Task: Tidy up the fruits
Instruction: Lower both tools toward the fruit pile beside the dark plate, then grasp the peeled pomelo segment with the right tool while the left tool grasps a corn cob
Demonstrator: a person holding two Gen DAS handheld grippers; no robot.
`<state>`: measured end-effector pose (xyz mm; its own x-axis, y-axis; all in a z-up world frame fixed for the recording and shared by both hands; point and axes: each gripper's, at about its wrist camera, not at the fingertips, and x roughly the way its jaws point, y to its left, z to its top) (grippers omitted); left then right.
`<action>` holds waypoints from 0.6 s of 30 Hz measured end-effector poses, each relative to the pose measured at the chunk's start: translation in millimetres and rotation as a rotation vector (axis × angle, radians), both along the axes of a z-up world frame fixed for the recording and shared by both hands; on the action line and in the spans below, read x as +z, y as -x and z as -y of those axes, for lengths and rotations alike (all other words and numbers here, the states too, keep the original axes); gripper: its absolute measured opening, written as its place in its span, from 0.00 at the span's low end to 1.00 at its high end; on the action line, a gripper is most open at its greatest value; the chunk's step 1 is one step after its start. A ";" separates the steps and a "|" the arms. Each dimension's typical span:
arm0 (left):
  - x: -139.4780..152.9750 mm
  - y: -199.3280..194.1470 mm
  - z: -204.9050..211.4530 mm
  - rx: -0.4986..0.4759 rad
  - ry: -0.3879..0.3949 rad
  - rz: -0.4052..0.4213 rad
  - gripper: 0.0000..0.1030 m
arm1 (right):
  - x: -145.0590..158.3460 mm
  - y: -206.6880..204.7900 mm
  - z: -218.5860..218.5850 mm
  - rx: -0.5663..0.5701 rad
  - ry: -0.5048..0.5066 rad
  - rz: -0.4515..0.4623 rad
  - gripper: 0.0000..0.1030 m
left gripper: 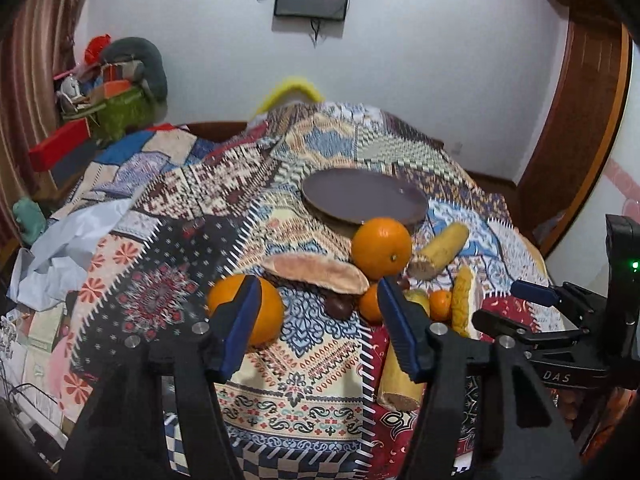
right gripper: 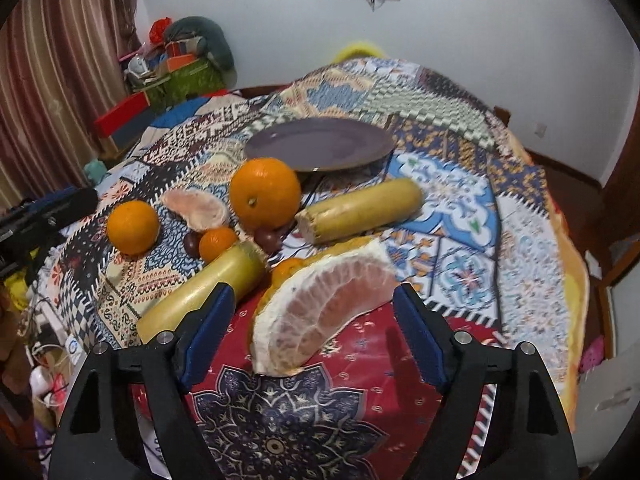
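Peeled pomelo wedge (right gripper: 320,304) lying between the open jaws of the right hand-held gripper (right gripper: 314,334), untouched, on the quilt-covered surface (right gripper: 460,208).
Soft, light, probably tear-prone; best pinched gently across thick middle. Left hand-held gripper (left gripper: 314,324) part open, empty, beside an orange (left gripper: 264,312).

The left gripper (left gripper: 316,320) tilts downward, its blue-padded jaws parted with nothing pressed between them. The right gripper (right gripper: 314,330) tilts downward too, jaws spread wider, pads clear of anything. In the left wrist view, the right gripper sits just to the right, level with it.
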<state>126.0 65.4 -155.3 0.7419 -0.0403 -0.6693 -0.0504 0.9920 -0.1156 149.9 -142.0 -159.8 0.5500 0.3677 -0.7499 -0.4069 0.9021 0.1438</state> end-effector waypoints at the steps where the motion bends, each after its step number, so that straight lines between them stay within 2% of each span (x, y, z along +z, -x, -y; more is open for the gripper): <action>1: -4.1 -2.9 0.7 -0.004 0.009 -0.018 0.58 | -3.0 -2.0 -0.3 0.000 -0.011 -0.013 0.76; 8: -22.9 -15.5 13.8 -0.043 0.034 -0.094 0.58 | -26.2 -13.1 -6.0 -0.001 0.020 -0.089 0.76; 11: -28.3 -17.1 22.8 -0.070 0.033 -0.117 0.58 | -30.6 -16.2 -1.1 0.005 -0.018 -0.119 0.76; 13: -31.1 -18.1 29.9 -0.088 0.025 -0.129 0.58 | -29.8 -14.5 0.8 0.018 -0.027 -0.121 0.72; 15: -33.3 -18.8 36.1 -0.104 0.019 -0.137 0.58 | -28.4 -12.7 2.3 0.031 -0.026 -0.117 0.63; 18: -36.9 -20.7 45.6 -0.129 0.014 -0.156 0.58 | -26.6 -10.0 6.9 0.038 -0.004 -0.099 0.58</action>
